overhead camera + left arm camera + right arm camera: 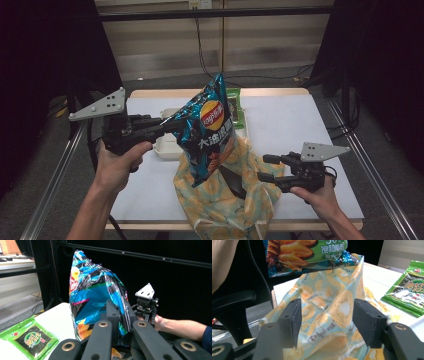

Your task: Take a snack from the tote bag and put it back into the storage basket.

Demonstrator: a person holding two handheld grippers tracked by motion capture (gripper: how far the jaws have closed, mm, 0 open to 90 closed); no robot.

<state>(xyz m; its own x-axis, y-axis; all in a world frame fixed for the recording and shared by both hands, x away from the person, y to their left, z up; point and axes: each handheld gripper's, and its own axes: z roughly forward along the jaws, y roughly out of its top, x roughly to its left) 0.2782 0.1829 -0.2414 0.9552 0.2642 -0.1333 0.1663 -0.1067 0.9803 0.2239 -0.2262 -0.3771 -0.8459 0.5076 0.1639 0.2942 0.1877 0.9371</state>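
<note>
Nearest us, our right tool [263, 168] has its jaws spread, released, at the side of the fruit-print bag [225, 200], whose film lies between the pads untouched. Our left tool [167, 125] is clenched on an edge of the blue chip packet [207, 132], which hangs upright with its bottom end over the bag's mouth, above the bench [295, 135]. We judge the step is lowering the packet in. To do it well we should pinch the bag's rim and pull it wide, then lower the packet straight, corner first, releasing only once it sits deep. A seaweed pack [234, 107] lies behind.
</note>
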